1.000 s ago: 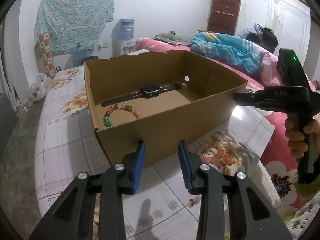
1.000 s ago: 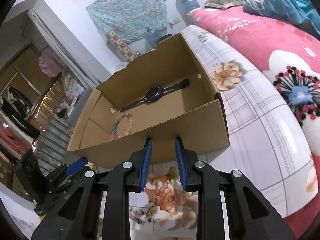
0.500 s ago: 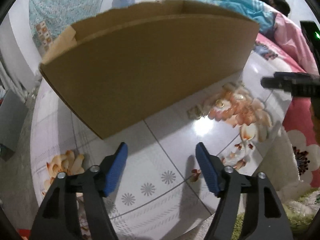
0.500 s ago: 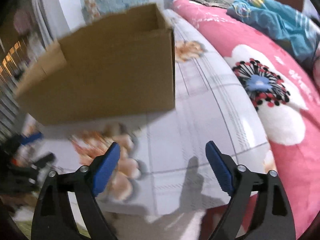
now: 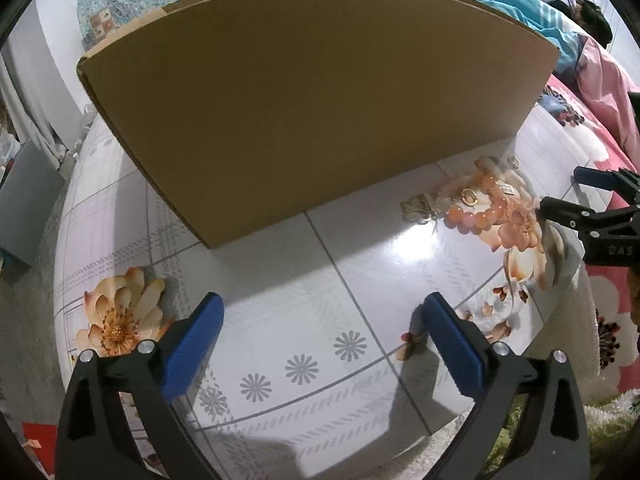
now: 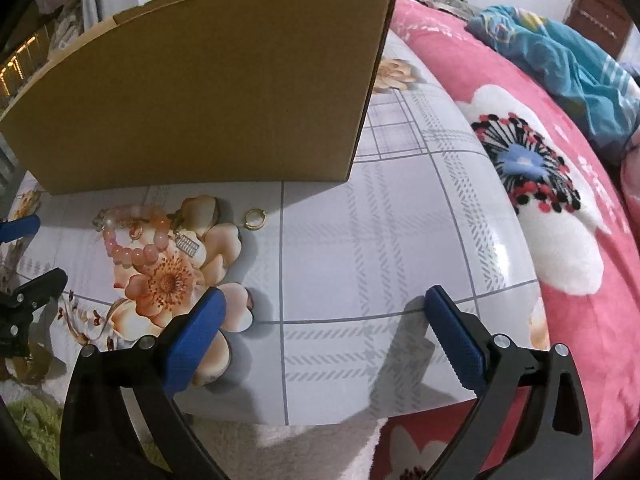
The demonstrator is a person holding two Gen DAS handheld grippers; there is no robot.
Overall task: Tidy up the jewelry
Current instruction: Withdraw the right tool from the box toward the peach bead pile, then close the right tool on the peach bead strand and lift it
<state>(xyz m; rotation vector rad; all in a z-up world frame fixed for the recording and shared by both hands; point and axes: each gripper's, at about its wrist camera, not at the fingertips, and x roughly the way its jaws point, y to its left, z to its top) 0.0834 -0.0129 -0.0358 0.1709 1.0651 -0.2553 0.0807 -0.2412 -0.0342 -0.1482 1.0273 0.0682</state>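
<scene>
A brown cardboard box (image 5: 320, 100) (image 6: 200, 100) stands on the floral table; only its outer wall shows and its inside is hidden. In front of it lie a pink bead bracelet (image 5: 476, 220) (image 6: 132, 252), a gold ring (image 6: 255, 219) and a small silver charm (image 6: 187, 245). My left gripper (image 5: 323, 304) hovers over bare tablecloth near the box's left part, jaws opening, nothing between them. My right gripper (image 6: 325, 294) is to the right of the jewelry, jaws opening and empty too. Each gripper shows at the edge of the other's view (image 5: 576, 192) (image 6: 32, 254).
The table (image 6: 360, 240) has a glossy flower-print cloth, and its front edge runs close under both grippers. A pink flowered blanket (image 6: 540, 200) and blue bedding (image 6: 560, 60) lie on the right. A person (image 5: 592, 16) lies on the bed at the far right.
Both grippers have dropped and tipped down toward the table, so the box's inside with the watch and beads is out of sight. Both pairs of jaws have spread wide.
</scene>
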